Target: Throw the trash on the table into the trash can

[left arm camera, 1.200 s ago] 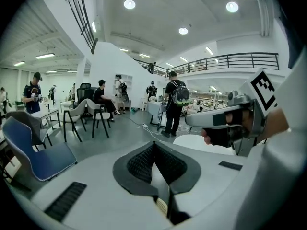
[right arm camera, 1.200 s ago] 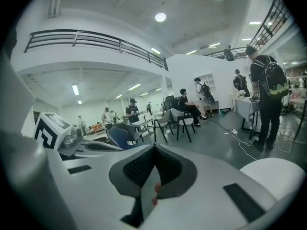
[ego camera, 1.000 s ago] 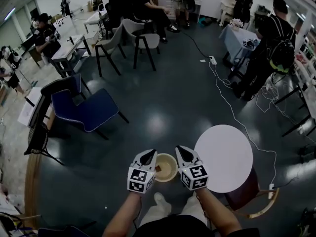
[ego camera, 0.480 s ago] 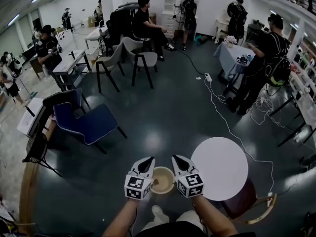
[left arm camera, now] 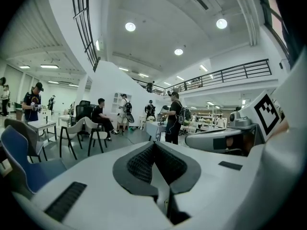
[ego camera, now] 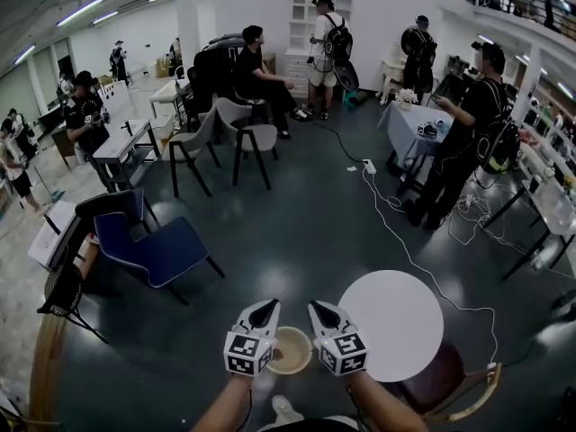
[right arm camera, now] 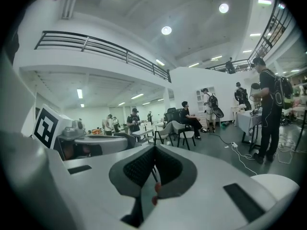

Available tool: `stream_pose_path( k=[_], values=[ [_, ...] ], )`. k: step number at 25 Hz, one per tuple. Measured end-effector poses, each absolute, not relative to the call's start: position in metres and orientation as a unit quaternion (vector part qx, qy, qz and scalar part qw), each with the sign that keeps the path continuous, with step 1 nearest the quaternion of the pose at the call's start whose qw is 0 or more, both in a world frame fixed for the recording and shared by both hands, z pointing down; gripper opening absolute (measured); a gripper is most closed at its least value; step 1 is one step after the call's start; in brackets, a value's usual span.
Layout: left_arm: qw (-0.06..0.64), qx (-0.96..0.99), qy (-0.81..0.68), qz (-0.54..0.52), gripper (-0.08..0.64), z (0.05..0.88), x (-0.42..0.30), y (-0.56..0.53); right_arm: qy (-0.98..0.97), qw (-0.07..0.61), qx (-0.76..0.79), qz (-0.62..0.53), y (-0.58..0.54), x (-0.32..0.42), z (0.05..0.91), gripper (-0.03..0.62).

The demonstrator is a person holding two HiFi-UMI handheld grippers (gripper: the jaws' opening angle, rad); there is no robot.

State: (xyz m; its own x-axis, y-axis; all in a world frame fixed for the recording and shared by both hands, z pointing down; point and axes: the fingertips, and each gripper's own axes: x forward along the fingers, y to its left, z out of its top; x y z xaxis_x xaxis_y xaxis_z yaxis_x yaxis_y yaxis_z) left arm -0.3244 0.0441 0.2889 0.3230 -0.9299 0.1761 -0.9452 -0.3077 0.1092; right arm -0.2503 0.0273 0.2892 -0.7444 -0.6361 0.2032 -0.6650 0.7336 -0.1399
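A beige round trash can (ego camera: 291, 353) stands on the dark floor right in front of me, between the two grippers. My left gripper (ego camera: 264, 311) hovers over the can's left rim, jaws shut with nothing between them, as the left gripper view (left arm camera: 154, 146) also shows. My right gripper (ego camera: 322, 313) hangs over the can's right rim, also shut and empty, seen the same way in the right gripper view (right arm camera: 153, 151). Both point level across the room. The white round table (ego camera: 394, 324) stands just right of the can.
A wooden chair (ego camera: 459, 387) sits partly under the table. A blue chair (ego camera: 148, 246) and grey chairs (ego camera: 247, 142) stand further off on the left. A white cable (ego camera: 409, 250) runs across the floor past the table. Several people stand or sit round the room.
The head view has tipped upward, so the grippers, can and table now sit lower in the picture. Both grippers stay side by side over the can, still shut.
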Motion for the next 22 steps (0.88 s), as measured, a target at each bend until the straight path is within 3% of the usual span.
stream_pose_path(
  k=[22],
  values=[
    [0.06, 0.797, -0.6, 0.021, 0.015, 0.24, -0.22, 0.127, -0.941, 0.041, 0.327, 0.079, 0.105, -0.151, 0.247, 0.017]
  ],
)
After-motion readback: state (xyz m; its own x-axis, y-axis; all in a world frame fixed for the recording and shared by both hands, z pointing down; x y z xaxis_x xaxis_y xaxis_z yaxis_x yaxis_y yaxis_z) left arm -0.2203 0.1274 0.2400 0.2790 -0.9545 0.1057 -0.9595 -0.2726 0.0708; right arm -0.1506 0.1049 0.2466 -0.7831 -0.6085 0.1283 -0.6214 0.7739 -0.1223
